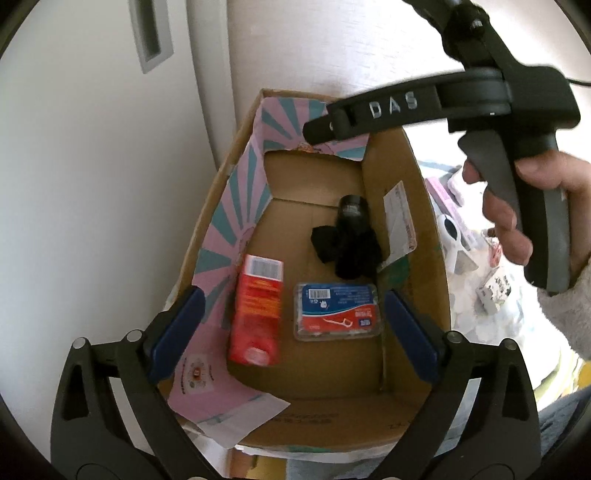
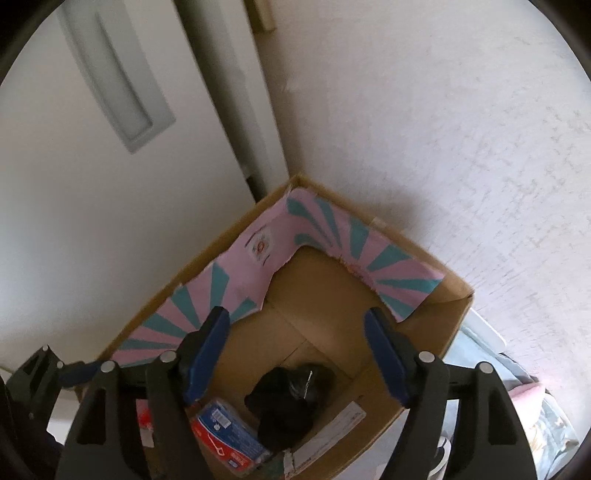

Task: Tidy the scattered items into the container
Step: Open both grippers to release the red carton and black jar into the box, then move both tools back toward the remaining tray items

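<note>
An open cardboard box with a pink and teal paper lining stands against a white wall. Inside lie a red tube, a blue and red floss-pick pack and a black bundled item. My left gripper is open and empty above the box's near end. The right gripper's body crosses above the box's far end in the left wrist view. In the right wrist view my right gripper is open and empty over the box, with the floss pack and black item below.
Several small items lie on a pale cloth right of the box: a white and black gadget, a pink-edged box and a small printed packet. A white door with a recessed handle stands left of the box.
</note>
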`<state>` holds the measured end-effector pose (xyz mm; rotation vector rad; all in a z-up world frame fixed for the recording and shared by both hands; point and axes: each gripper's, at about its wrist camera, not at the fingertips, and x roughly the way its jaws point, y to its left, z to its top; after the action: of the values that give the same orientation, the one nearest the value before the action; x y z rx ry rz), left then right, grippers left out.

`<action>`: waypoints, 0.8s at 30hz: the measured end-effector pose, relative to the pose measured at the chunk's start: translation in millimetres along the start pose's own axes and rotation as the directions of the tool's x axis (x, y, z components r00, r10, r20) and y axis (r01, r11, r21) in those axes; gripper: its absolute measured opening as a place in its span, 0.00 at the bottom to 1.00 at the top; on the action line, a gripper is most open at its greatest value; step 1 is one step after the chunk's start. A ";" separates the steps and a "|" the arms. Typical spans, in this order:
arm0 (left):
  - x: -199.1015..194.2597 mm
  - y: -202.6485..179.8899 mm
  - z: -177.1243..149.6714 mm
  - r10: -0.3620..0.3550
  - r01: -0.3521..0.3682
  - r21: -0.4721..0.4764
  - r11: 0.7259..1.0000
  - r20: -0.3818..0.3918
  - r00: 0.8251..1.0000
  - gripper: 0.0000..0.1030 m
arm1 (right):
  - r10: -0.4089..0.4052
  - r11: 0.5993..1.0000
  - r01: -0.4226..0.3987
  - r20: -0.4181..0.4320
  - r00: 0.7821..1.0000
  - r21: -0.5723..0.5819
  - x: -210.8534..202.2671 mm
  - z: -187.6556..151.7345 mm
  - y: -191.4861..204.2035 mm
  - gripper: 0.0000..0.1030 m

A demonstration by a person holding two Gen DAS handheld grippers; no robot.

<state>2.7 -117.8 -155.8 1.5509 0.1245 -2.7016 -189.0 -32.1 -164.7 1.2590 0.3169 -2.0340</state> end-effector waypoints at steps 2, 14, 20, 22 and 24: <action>0.6 -1.5 2.0 0.004 -0.004 0.013 1.000 0.000 1.000 0.95 | 0.005 1.000 -0.005 0.009 1.000 0.020 -3.4 -0.1 -4.3 0.70; -9.0 0.8 13.0 -0.038 0.038 -0.024 0.999 0.015 0.999 0.95 | 0.047 0.997 -0.050 0.041 0.998 0.065 -13.4 -5.6 -5.0 0.70; -24.6 -10.9 14.8 -0.008 0.007 0.027 1.000 0.041 0.999 0.95 | 0.066 0.994 -0.070 0.047 0.997 0.082 -19.1 -17.0 4.6 0.70; -31.1 -14.9 14.8 -0.014 0.012 0.042 0.999 0.049 0.999 0.95 | 0.065 0.993 -0.069 0.053 0.997 0.090 -27.6 -21.7 5.4 0.70; -34.2 -21.3 15.5 -0.021 0.018 0.054 0.998 0.050 0.999 0.95 | 0.058 0.993 -0.064 0.062 0.996 0.102 -35.5 -26.2 4.2 0.70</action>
<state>5.3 -98.5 -117.3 1.5005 0.0670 -2.7793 -158.7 -5.3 -146.6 1.2522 0.1446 -2.0533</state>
